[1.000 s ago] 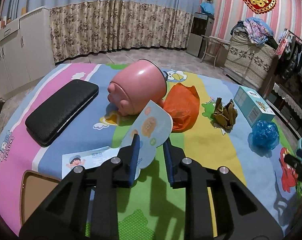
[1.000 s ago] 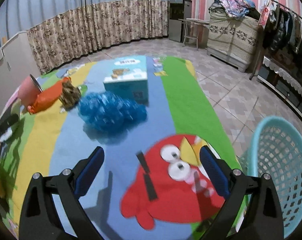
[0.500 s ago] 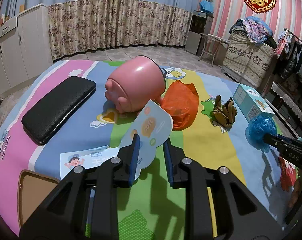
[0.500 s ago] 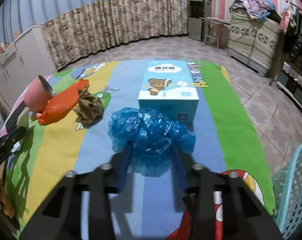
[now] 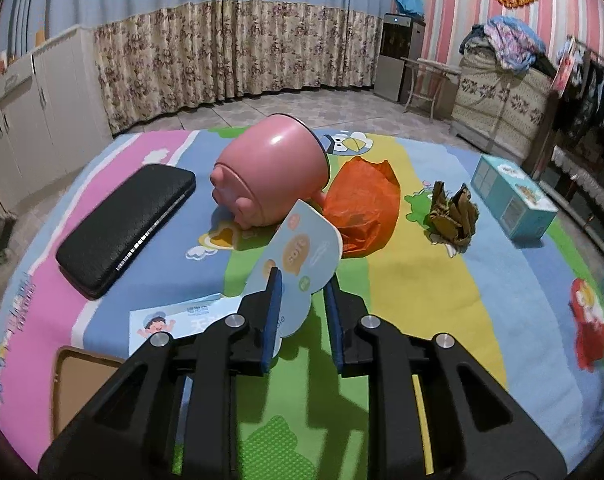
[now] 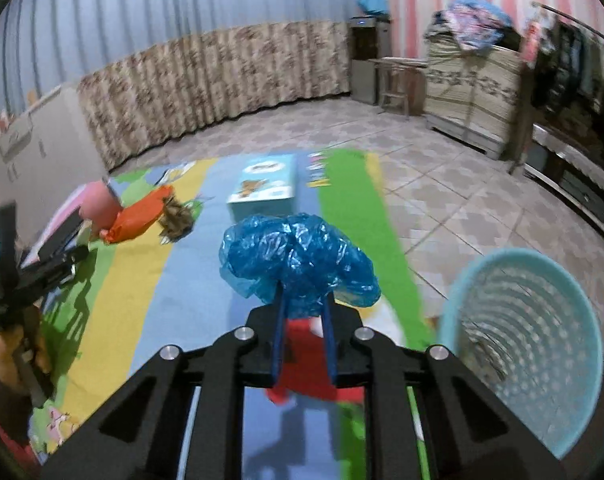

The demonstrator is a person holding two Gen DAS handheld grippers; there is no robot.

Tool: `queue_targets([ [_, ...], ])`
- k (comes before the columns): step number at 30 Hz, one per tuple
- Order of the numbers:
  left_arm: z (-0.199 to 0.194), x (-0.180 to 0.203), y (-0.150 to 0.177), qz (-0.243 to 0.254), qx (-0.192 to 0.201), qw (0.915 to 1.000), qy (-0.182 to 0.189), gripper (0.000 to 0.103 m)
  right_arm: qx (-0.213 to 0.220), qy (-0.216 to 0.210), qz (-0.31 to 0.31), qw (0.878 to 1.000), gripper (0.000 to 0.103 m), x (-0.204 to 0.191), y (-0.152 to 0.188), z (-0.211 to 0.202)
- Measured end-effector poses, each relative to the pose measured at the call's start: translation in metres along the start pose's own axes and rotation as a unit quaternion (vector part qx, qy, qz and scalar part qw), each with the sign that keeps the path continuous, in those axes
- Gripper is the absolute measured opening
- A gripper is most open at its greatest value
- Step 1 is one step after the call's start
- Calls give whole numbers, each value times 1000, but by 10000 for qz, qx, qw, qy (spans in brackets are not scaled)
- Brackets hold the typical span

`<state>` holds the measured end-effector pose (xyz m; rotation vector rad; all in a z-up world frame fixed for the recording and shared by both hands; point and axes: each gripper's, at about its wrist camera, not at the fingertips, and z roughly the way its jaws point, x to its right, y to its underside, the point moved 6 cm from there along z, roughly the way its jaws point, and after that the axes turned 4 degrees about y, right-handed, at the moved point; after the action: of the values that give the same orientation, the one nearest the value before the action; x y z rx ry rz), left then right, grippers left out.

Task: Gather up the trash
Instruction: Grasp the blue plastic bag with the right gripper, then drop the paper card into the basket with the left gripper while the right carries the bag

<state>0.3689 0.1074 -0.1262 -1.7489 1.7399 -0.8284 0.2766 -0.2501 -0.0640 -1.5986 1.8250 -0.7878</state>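
Now right gripper [image 6: 303,308] is clamping blue bag [image 6: 298,258] w/ basket [image 6: 521,344] lower right; left gripper [image 5: 302,294] is pinching paper card [image 5: 298,258].

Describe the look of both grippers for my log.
Both match: the left gripper and right gripper have angular black frames with triangular cut-outs, round silver bolt heads at the joints, and thin blue fingers. No cables, sleeves or markings show.
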Motion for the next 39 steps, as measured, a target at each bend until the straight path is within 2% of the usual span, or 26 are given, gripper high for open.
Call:
queue_targets([
  [6, -13, 22, -7, 560, 66, 9979, -325, 8, 272, 190, 498, 9982, 17, 60, 2, -33],
  [11, -33, 25, -26, 354, 161, 9988, -297, 3, 356, 285, 621, 9970, 17, 91, 7, -38],
  [16, -60, 43, -43, 393, 370, 9983, -229, 0, 421, 215, 775, 9959, 17, 108, 8, -41],
  [22, -95, 83, -56, 444, 617, 9970, 109, 0, 481, 119, 932, 9944, 17, 126, 9, -41],
  [28, -118, 136, -47, 473, 647, 9950, 590, 0, 450, 136, 1010, 9938, 17, 143, 16, -41],
  [32, -132, 186, -37, 731, 715, 9903, 937, 0, 465, 265, 1055, 9930, 17, 159, 18, -44],
  [39, -146, 256, -29, 899, 688, 9809, 1584, 0, 468, 413, 1150, 9914, 17, 185, 19, -45],
])
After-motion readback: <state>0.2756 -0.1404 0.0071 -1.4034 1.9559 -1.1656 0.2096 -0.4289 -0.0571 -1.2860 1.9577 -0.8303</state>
